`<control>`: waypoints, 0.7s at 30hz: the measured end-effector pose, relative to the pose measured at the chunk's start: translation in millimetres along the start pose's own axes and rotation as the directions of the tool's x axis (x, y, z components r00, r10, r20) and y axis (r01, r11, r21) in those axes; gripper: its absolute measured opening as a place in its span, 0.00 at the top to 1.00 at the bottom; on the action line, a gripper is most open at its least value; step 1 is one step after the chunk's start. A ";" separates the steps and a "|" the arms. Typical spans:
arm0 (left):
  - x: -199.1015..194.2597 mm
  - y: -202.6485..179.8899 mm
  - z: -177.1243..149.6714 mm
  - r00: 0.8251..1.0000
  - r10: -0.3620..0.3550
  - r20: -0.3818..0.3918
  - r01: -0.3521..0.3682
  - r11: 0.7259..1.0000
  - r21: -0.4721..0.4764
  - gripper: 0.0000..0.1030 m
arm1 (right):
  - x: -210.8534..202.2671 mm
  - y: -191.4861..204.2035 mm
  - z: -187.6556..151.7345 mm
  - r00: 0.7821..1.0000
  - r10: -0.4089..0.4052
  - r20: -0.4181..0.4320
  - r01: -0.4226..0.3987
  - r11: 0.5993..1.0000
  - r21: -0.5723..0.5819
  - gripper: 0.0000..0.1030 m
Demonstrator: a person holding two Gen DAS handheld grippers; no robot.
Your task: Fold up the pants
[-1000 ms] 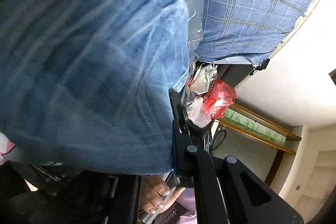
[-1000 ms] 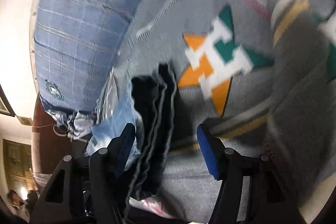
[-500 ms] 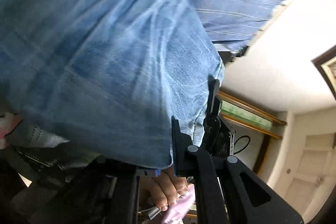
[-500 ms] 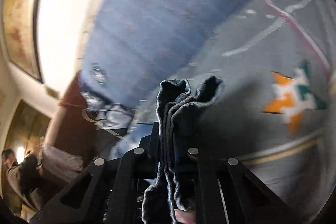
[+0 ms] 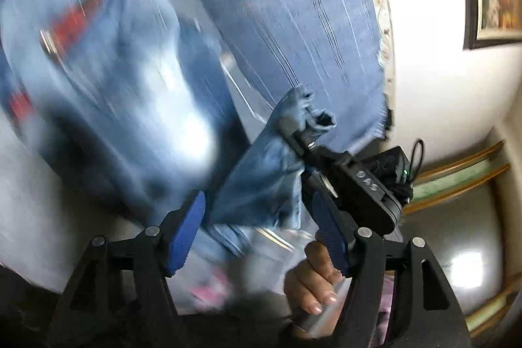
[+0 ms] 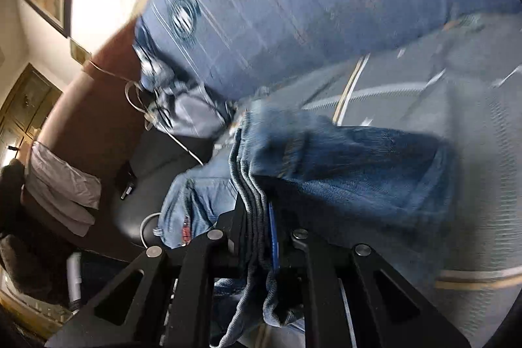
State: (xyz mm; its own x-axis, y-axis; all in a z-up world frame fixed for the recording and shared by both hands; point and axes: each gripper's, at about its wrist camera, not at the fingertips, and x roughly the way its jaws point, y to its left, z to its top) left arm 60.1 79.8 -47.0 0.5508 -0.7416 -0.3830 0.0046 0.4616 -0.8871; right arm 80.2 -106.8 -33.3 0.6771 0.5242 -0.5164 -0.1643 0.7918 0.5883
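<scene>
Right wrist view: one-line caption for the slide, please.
Right gripper shut on a bunched edge of blue jeans, above a grey patterned blanket.

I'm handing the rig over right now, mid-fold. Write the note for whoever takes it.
Left gripper: jaws opening, pads clear of the cloth, nothing gripped.
Right gripper: shut on the bunched edge of the jeans.
The jeans hang from the right gripper above the grey blanket; a blue checked sheet lies beyond.
Done: one fold looks gathered, several layers in the right grip.
Left: lay the jeans down, smooth them and probably fold again.
</scene>
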 end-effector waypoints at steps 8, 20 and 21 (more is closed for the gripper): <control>27.7 14.2 10.1 0.998 0.022 -0.050 -0.025 0.998 -0.055 0.32 | 79.3 -22.9 -21.7 0.981 0.110 -0.159 -0.088 0.986 0.141 0.52; 58.1 13.0 -5.3 0.938 0.331 -0.098 -0.319 0.939 0.127 0.32 | -26.0 -58.3 -13.7 0.908 -0.418 -0.017 0.418 0.906 0.066 0.36; 60.0 15.0 -7.6 0.933 0.344 -0.109 -0.330 0.935 0.129 0.32 | -26.7 -65.8 -16.0 0.902 -0.431 -0.040 0.432 0.898 0.077 0.36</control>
State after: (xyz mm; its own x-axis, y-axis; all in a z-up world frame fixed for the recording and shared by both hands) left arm 86.8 38.5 -85.3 0.4246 -0.5859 -0.6902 -0.0698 0.7389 -0.6702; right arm 61.5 -167.8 -68.3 0.6529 0.1442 -0.7436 0.2006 0.9138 0.3533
